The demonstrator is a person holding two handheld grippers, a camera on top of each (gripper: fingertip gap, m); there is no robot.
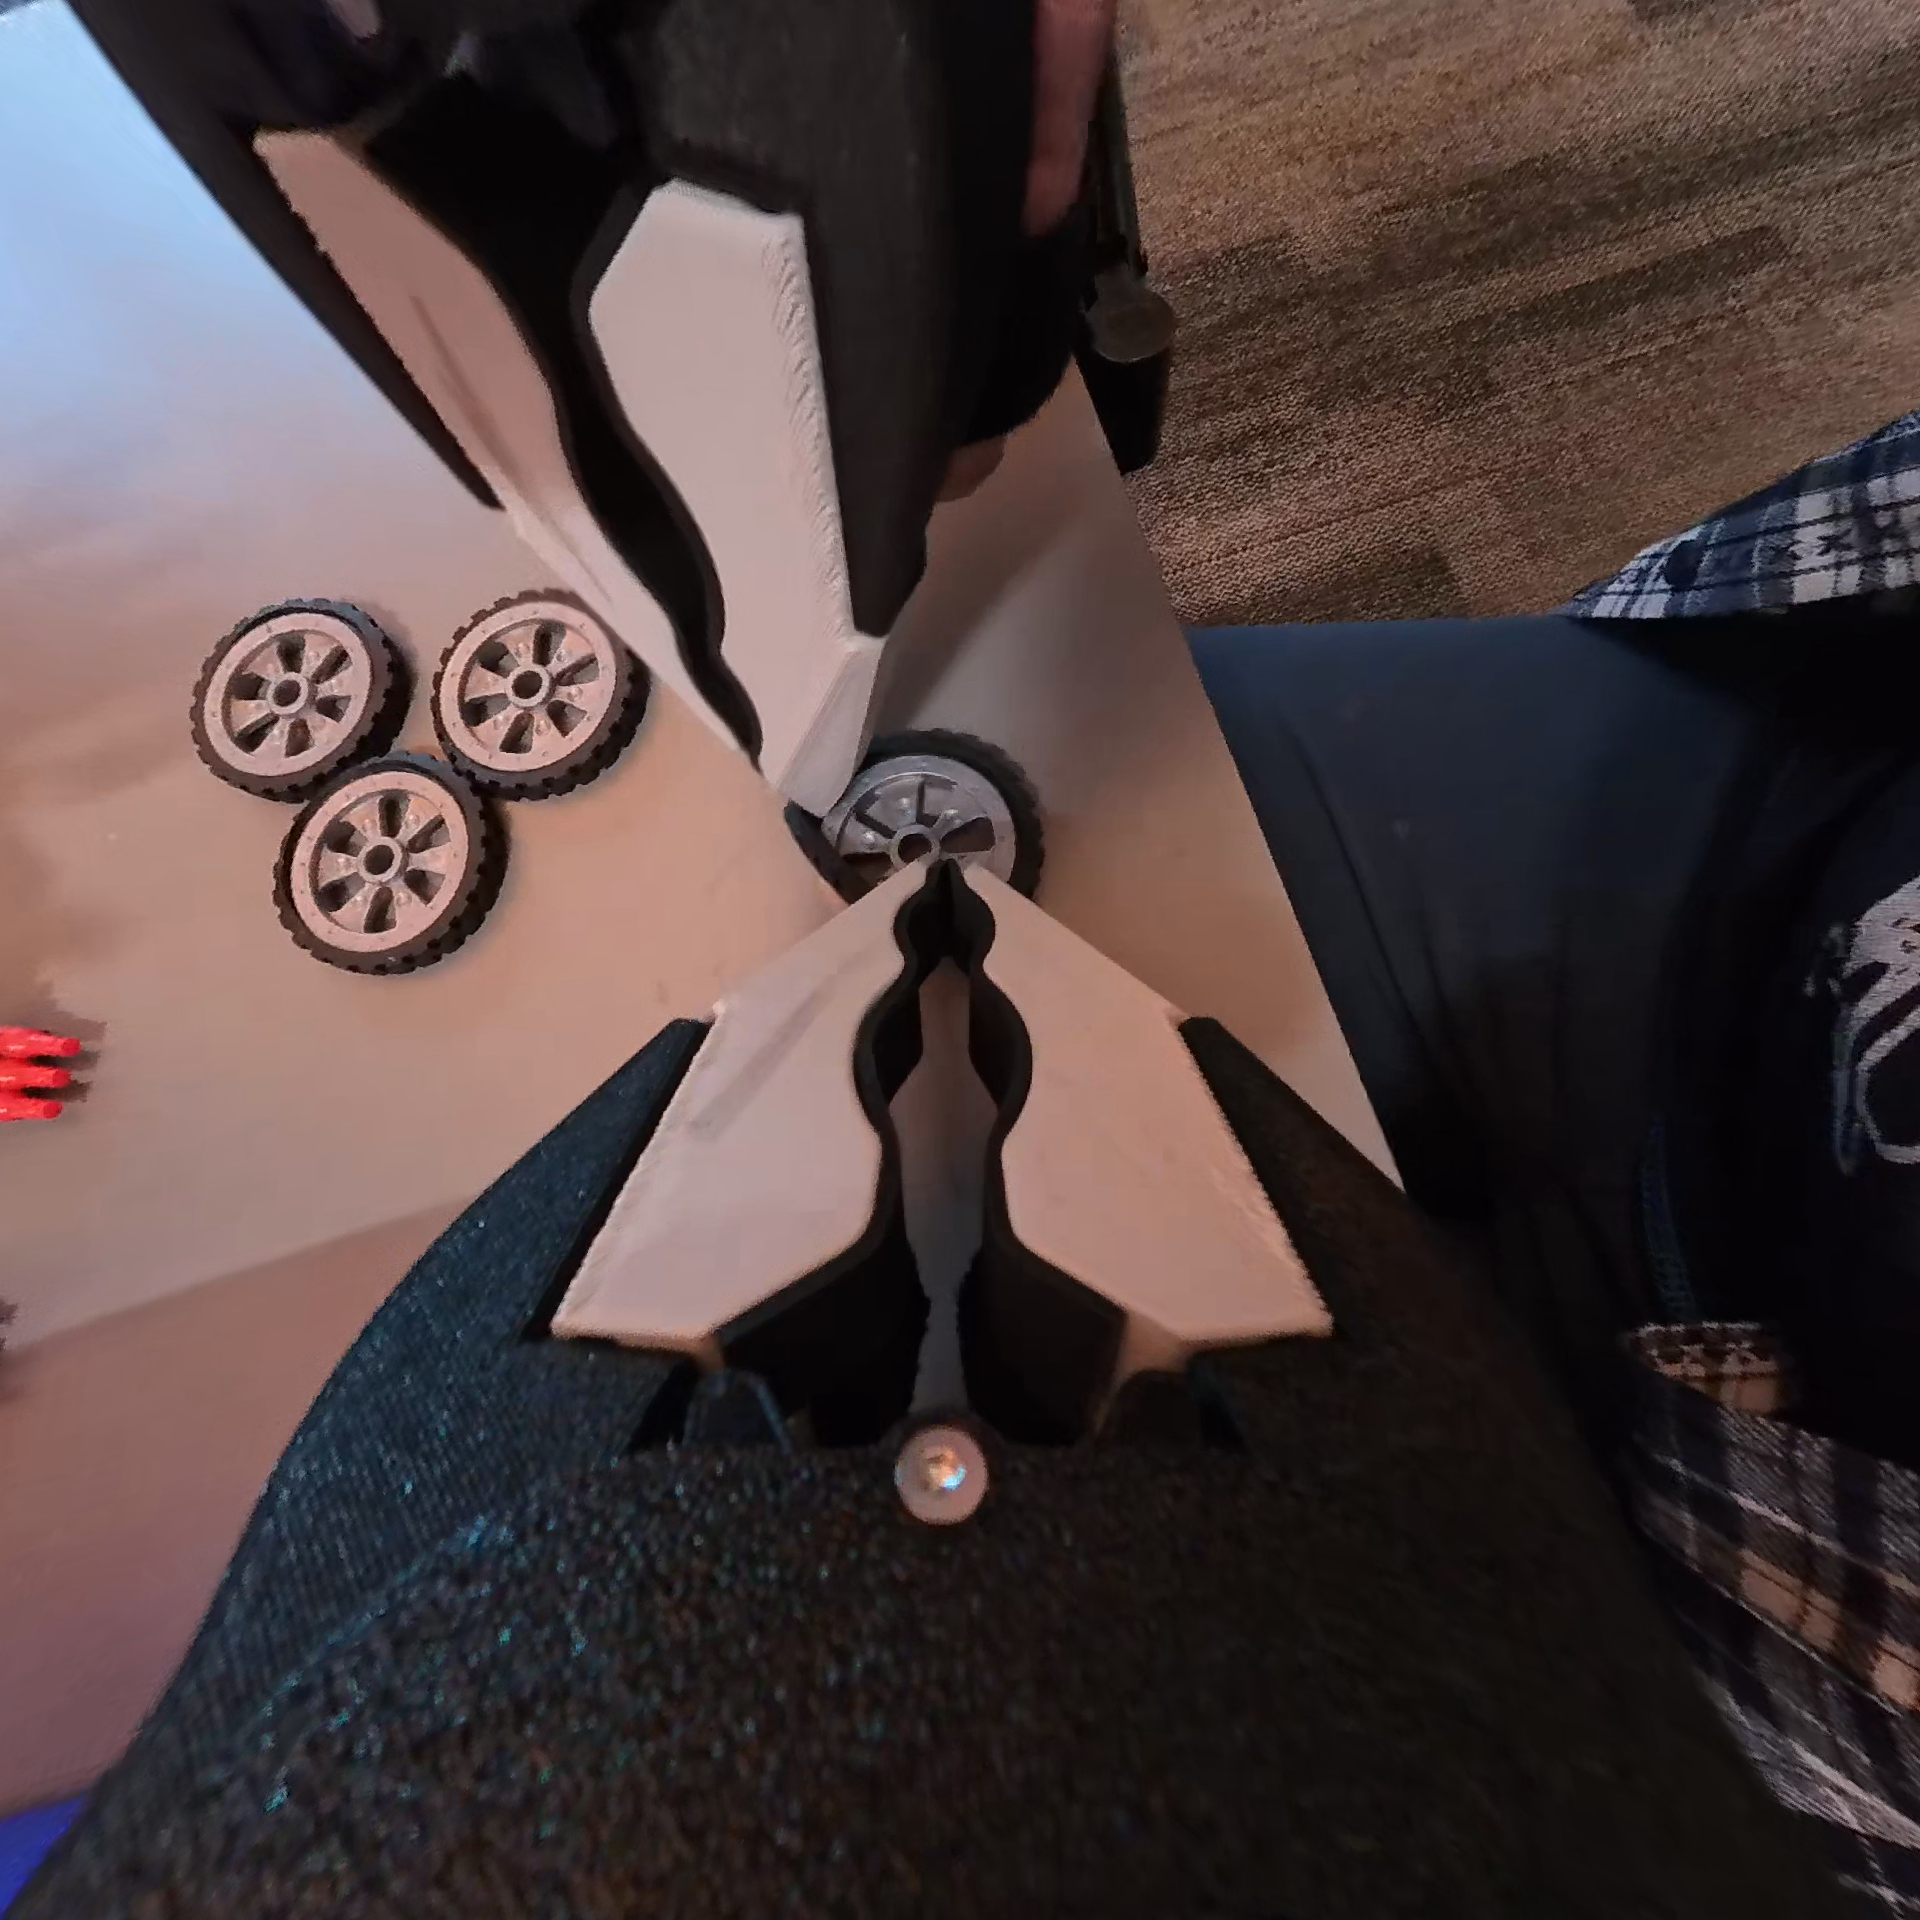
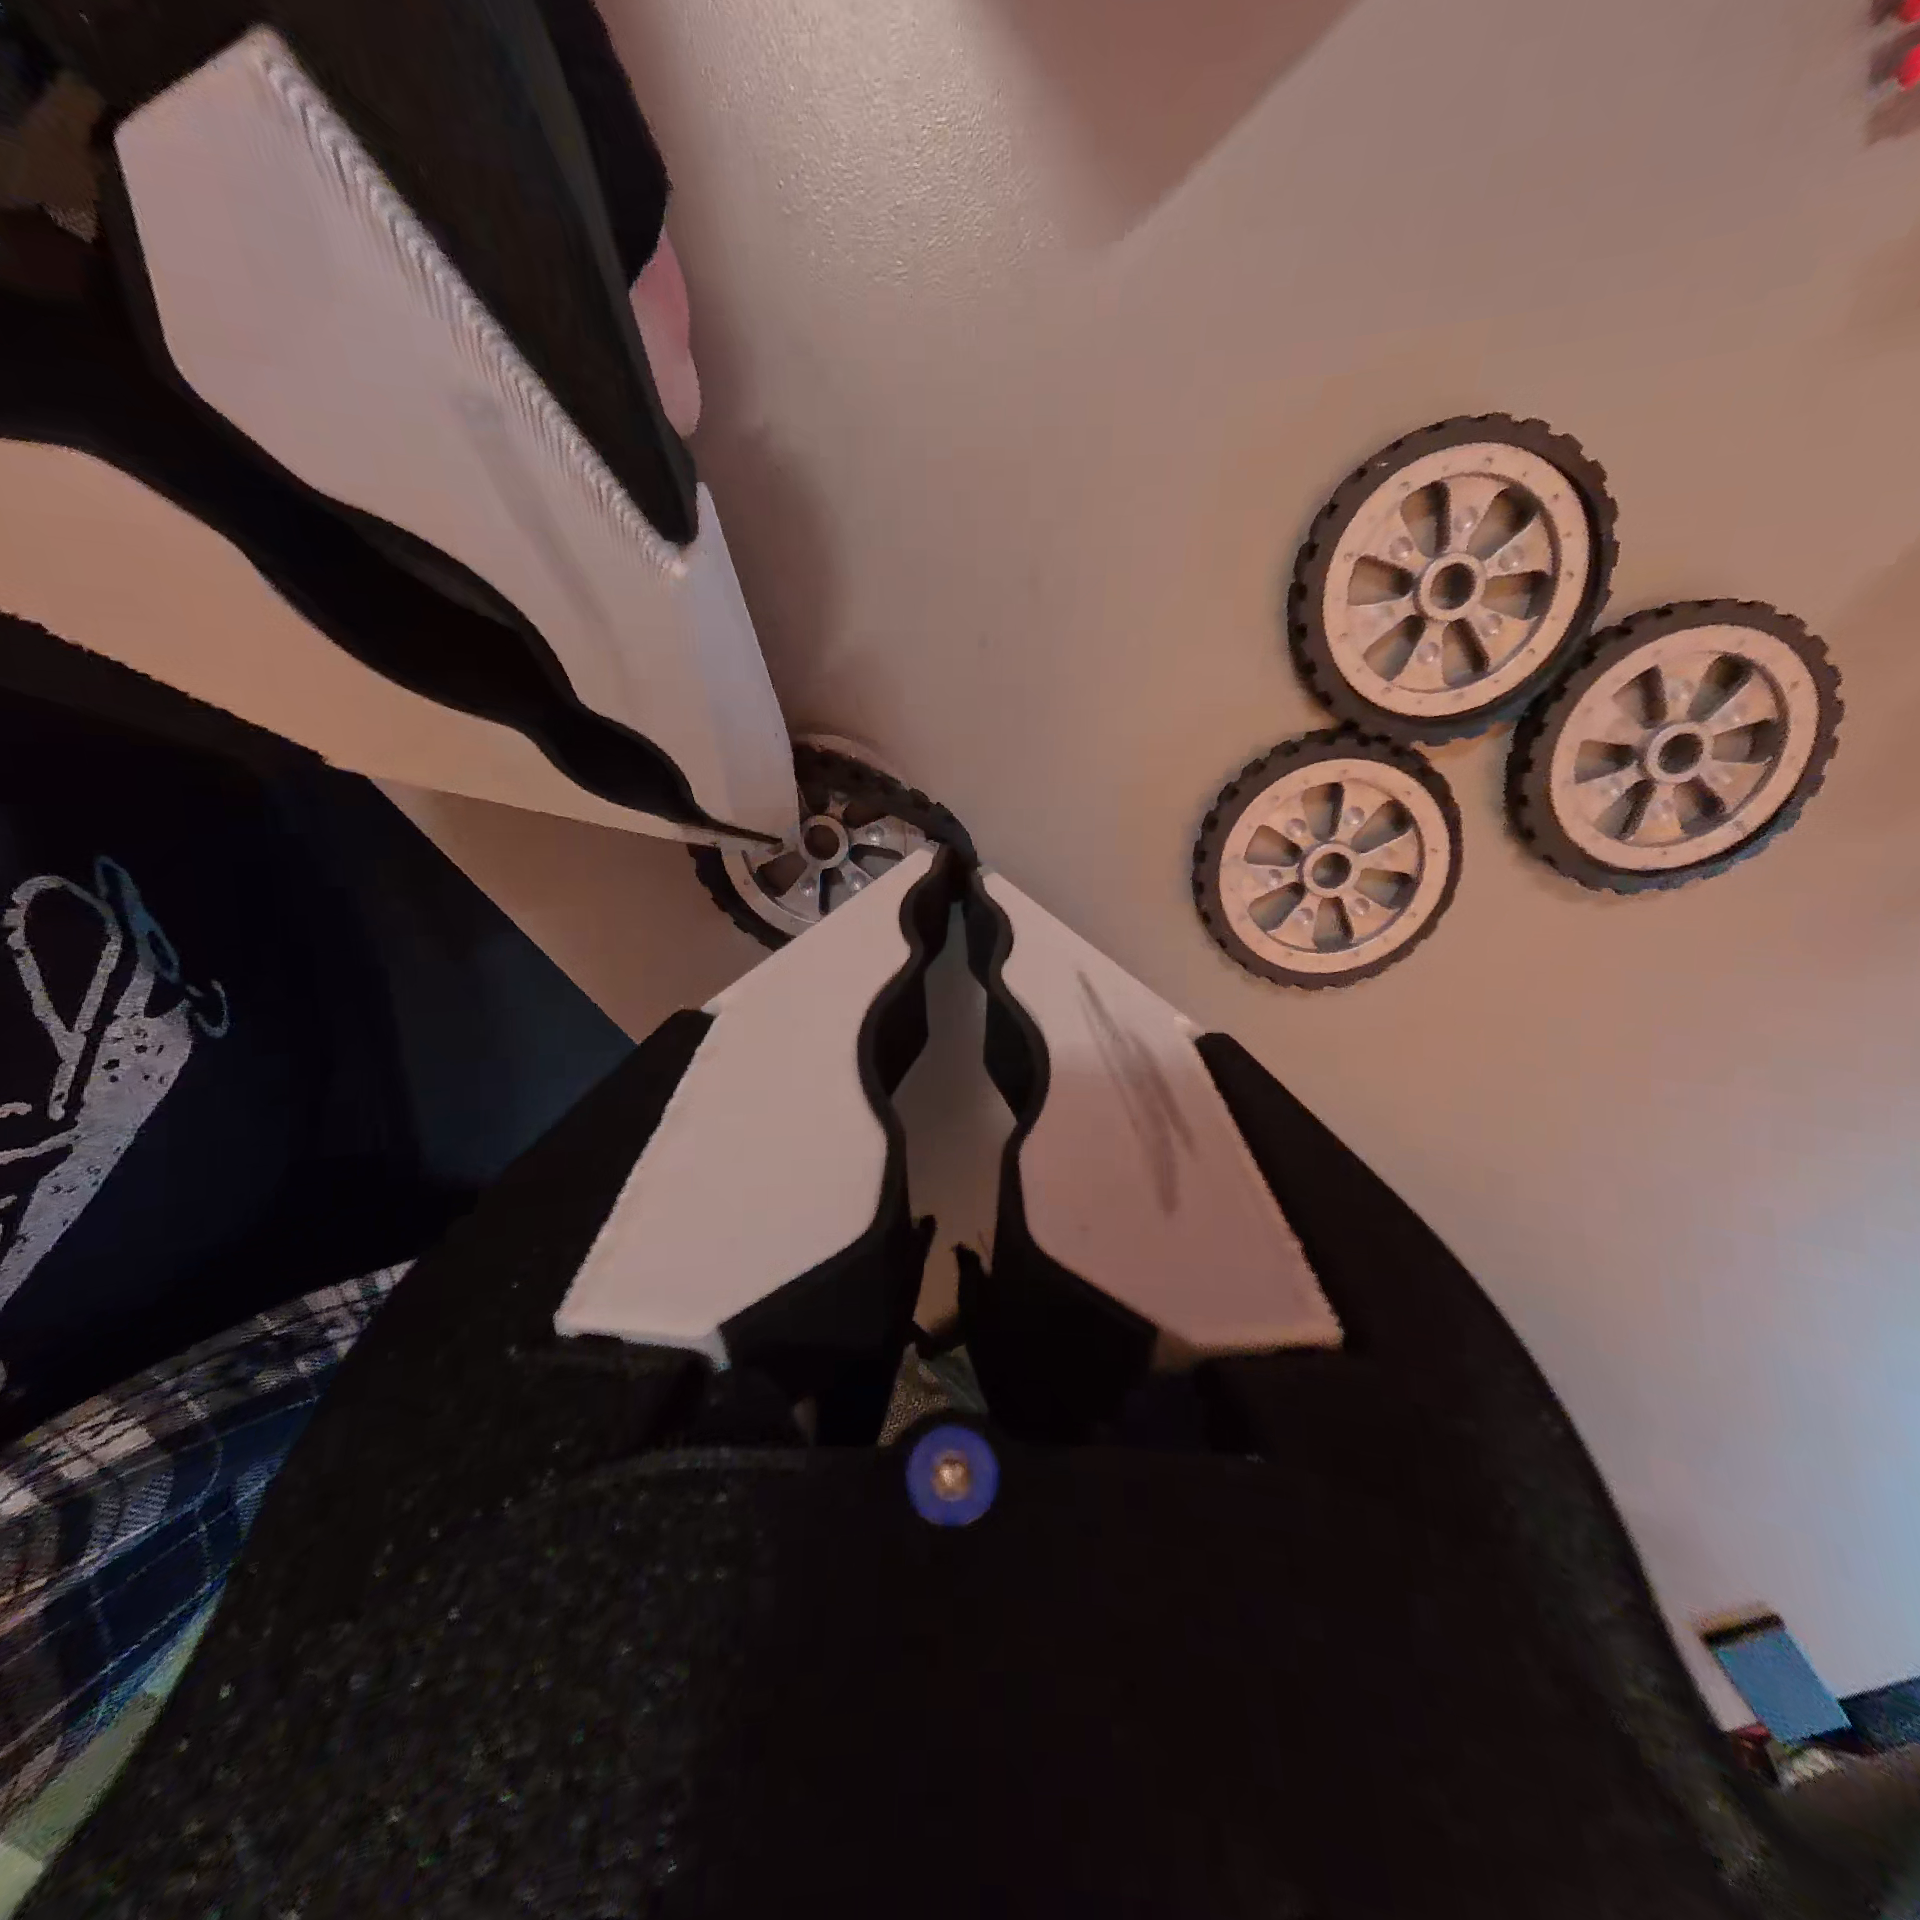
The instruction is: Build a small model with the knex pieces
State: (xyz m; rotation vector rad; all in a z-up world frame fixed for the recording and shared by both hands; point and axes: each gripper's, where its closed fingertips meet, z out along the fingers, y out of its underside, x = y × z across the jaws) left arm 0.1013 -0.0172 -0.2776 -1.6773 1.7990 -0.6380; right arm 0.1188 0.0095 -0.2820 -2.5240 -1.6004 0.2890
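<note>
- Left wrist view:
- Wheel (image 1: 940,816) in the grip: small toy part with a grey spoked hub and a black knobbly tyre. It sits right at the tips, over the table (image 1: 312,1143) corner nearest the person's dark shirt (image 1: 1507,935).
- Left gripper (image 1: 940,883): jaws nearly closed, with only a thin slit at the tips. It looks clenched on the wheel's near side by the hub, though the exact contact is hidden by the tips.
- Right gripper (image 1: 805,774) comes in from above, with its tips on the wheel's opposite tyre edge.
- Three more wheels (image 1: 384,862) lie flat in a touching cluster, well apart to the side. A red ribbed item (image 1: 31,1060) sits at the frame edge.
- Can't tell whether the wheel is resting on the table or lifted.
- Right wrist view:
- Right gripper (image 2: 951,868): jaws pinched close and apparently clamped on the tyre rim of the wheel (image 2: 821,842).
- Left gripper (image 2: 774,831) enters from the upper left, its tips at the hub and spoke area.
- The spare cluster (image 2: 1449,582) is off to the right on the table (image 2: 1039,416), clear of both claws.
- Handling, my read:
- Light, with a stiff plastic hub.
- The tyre probably has a little give, and its tread should help against slipping.
- The safest hold is across the tyre's width at the rim.
- The spokes are thin, so pinch them gently.
- Not fragile, but it will roll if released on edge.
</note>
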